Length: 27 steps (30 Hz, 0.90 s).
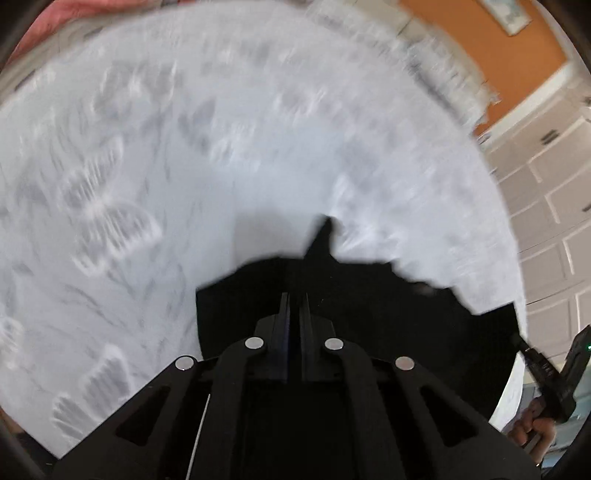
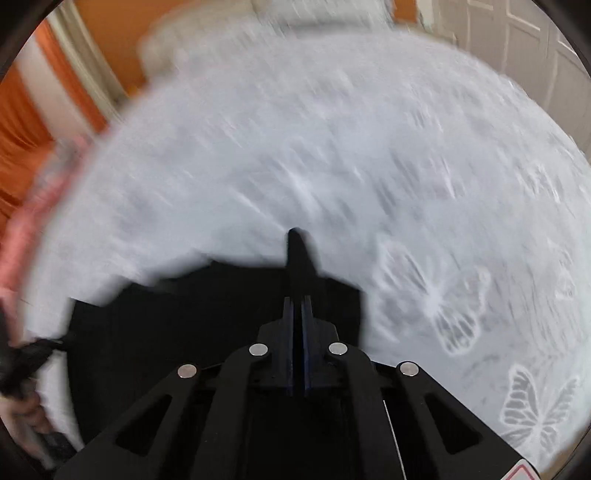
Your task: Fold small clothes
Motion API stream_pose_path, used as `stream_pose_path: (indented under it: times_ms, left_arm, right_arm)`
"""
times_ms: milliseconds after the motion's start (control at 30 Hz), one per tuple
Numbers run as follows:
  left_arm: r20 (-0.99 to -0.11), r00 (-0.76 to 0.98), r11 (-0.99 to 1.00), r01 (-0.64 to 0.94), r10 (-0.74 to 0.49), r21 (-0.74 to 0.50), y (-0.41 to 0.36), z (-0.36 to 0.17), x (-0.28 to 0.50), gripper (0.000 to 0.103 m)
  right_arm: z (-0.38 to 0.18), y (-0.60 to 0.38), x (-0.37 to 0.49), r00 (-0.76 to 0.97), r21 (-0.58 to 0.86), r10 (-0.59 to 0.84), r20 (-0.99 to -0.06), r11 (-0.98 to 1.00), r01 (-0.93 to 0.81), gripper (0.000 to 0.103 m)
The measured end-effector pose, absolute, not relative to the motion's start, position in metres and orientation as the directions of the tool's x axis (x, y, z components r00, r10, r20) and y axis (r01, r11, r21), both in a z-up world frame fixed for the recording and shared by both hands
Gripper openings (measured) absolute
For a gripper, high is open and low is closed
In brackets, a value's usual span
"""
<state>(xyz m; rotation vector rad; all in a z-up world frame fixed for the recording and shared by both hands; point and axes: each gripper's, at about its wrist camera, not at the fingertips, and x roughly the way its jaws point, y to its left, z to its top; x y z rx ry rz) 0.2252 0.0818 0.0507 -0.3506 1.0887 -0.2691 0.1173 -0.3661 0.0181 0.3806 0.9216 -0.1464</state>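
1. No containers show in either view; the task's thing is a black garment (image 1: pixel 351 295) stretched between the two tools above a bed.
2. In the left wrist view, the left hand-held gripper (image 1: pixel 294 295) has its fingers pressed together on the garment's top edge, and a small peak of black cloth stands up just beyond the tips.
3. Further right in that view, the cloth runs to the right hand-held gripper (image 1: pixel 517 338), seen at the frame's edge with the person's hand (image 1: pixel 532 428) below it.
4. In the right wrist view, the left hand-held gripper (image 2: pixel 55 343) appears blurred at the far left, pinching the garment's (image 2: pixel 184 314) corner.
5. In the middle of that view, the right hand-held gripper (image 2: pixel 297 301) is clamped on the cloth's upper edge, with a black peak rising past its fingertips.
6. The surface under the garment is a pale bedspread (image 1: pixel 221 147) printed with grey butterflies (image 2: pixel 532 410), strongly motion-blurred in both views.
7. A pink fabric (image 2: pixel 40 206) lies at the bed's left edge.
8. The room has orange walls (image 1: pixel 498 48), a framed picture (image 1: pixel 508 14) and white panelled doors (image 1: pixel 546 184).
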Motion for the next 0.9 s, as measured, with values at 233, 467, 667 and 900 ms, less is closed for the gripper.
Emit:
stream_pose_path:
  times_ms: [233, 467, 667, 900]
  left_arm:
    - [-0.902, 0.341, 0.954, -0.045, -0.264, -0.297, 0.095, -0.004, 0.243, 0.002]
    - [-0.905, 0.350, 0.964, -0.015, -0.243, -0.265, 0.084, -0.005, 0.238, 0.006]
    - [-0.868, 0.365, 0.930, -0.016, -0.337, -0.368, 0.098, 0.034, 0.166, 0.069]
    - [-0.915, 0.272, 0.947, -0.038, -0.296, -0.318, 0.082, -0.008, 0.104, 0.056]
  right_arm:
    - [-0.028, -0.410, 0.136, 0.499, 0.230, 0.011, -0.866, 0.896, 0.380, 0.003]
    - [-0.055, -0.409, 0.144, 0.432, 0.210, 0.029, -0.902, 0.901, 0.379, 0.003]
    - [-0.002, -0.396, 0.074, 0.511, 0.230, 0.008, -0.859, 0.900, 0.371, 0.055]
    - [-0.059, -0.374, 0.007, 0.357, 0.304, 0.158, -0.921, 0.865, 0.400, 0.057]
